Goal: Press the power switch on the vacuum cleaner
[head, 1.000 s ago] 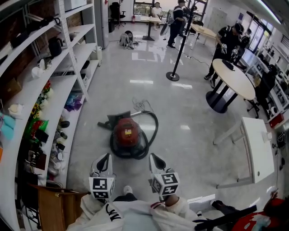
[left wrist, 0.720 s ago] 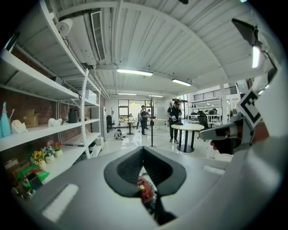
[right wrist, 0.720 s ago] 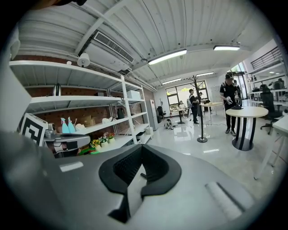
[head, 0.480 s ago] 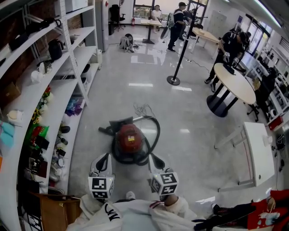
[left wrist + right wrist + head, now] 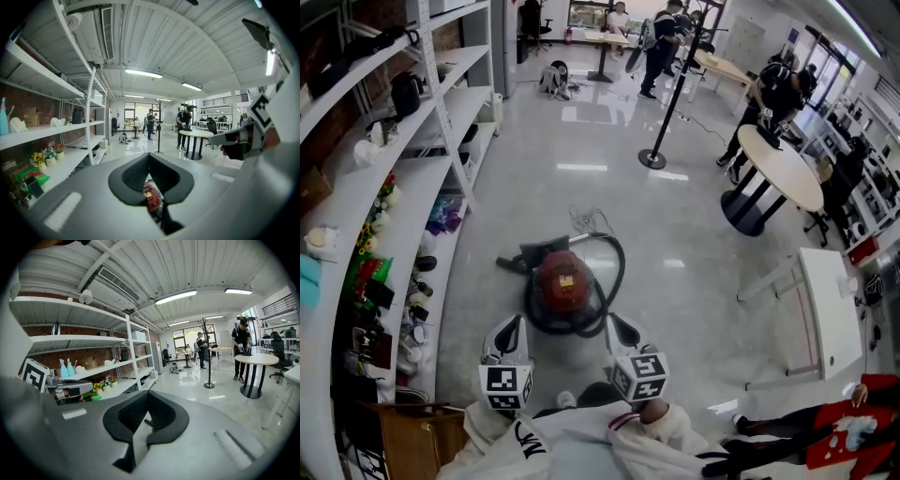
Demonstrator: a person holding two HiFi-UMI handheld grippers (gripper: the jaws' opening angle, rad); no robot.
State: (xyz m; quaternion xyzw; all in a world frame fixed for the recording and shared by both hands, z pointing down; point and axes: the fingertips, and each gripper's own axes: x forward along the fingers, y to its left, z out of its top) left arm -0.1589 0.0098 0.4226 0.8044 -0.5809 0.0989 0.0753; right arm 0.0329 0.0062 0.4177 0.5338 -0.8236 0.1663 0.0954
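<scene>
On the glossy floor sits a red canister vacuum cleaner (image 5: 562, 281), ringed by its black hose (image 5: 614, 272), with its black floor head to its left. I cannot make out a switch on it. My left gripper (image 5: 513, 324) hangs shut just short of the vacuum's near left side, nothing held. My right gripper (image 5: 618, 324) is shut too, beside the hose loop at the near right. In the left gripper view the red body (image 5: 151, 199) shows through the slit under the left gripper (image 5: 150, 156). The right gripper view shows the right gripper (image 5: 147, 395) over bare floor.
White shelving (image 5: 389, 202) with flowers, bottles and small goods runs along the left. A black pole stand (image 5: 653, 157), a round table (image 5: 780, 167) and a white table (image 5: 827, 309) are at the right. Several people stand at the back; a person in red (image 5: 848, 441) is at lower right.
The view has drifted a little forward, and the vacuum now lies slightly nearer my grippers. Both grippers stay shut, side by side, in the same pose.
</scene>
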